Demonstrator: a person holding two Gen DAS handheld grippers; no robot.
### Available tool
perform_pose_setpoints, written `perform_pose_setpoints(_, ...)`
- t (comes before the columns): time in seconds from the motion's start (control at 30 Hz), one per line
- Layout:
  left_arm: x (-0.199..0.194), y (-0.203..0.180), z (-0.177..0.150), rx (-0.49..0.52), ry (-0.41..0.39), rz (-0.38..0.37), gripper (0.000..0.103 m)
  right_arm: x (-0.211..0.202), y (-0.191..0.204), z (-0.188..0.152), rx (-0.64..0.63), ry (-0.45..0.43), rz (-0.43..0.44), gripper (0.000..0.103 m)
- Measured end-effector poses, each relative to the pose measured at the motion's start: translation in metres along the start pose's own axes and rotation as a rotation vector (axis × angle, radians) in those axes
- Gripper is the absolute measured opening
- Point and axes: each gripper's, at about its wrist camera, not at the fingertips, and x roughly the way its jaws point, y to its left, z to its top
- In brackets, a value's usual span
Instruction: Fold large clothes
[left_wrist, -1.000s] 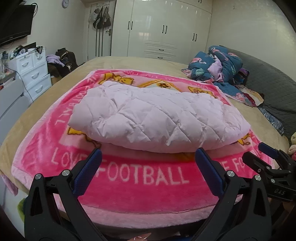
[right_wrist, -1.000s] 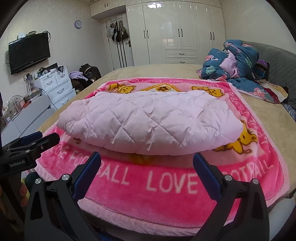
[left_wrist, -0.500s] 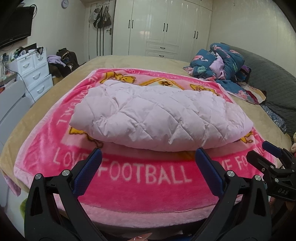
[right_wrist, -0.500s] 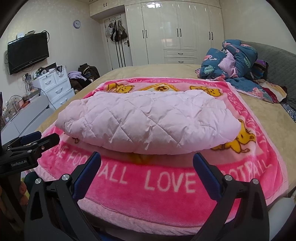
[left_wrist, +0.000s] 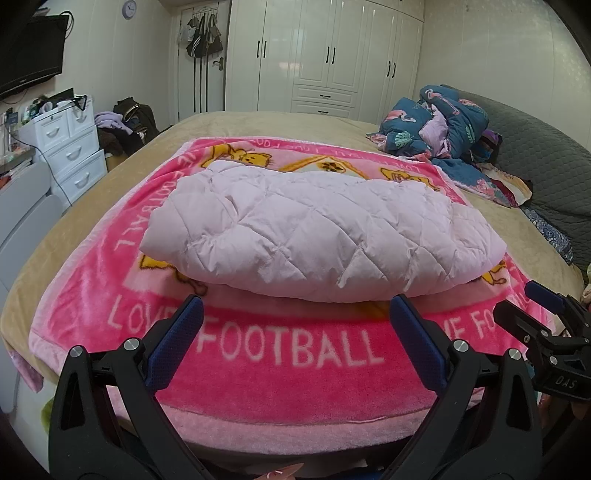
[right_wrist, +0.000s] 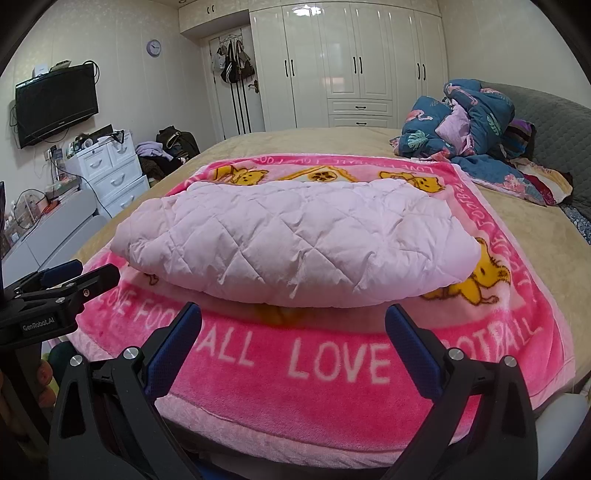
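Little has shifted over the last second: both grippers have drifted slightly, and the quilted pink garment (left_wrist: 317, 236) lies as it did, folded into a puffy bundle in the middle of the pink blanket (left_wrist: 288, 354) on the bed (right_wrist: 535, 229); it looks light, soft and springy, likely to puff open again unless pressed flat, its smooth shell perhaps a little slippery; the near rounded edge, or the two end corners, look the sensible places to pinch, taking both layers together; the left gripper (left_wrist: 295, 321) hovers low over the blanket's near border, fingers spread wide and holding nothing, aimed at the bundle; the right gripper (right_wrist: 293, 325) sits alongside at much the same height, likewise gaping and empty, just short of the garment, touching neither cloth.
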Motion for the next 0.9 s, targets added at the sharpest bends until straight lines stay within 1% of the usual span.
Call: perform_pose_setpoints(0.9, -0.0014, -0.0004, 0.0004, 0.004, -0.002, 0.016, 0.094, 0.0008, -0.0016, -0.0011, 0.000, 0.005, -0.003, 0.099)
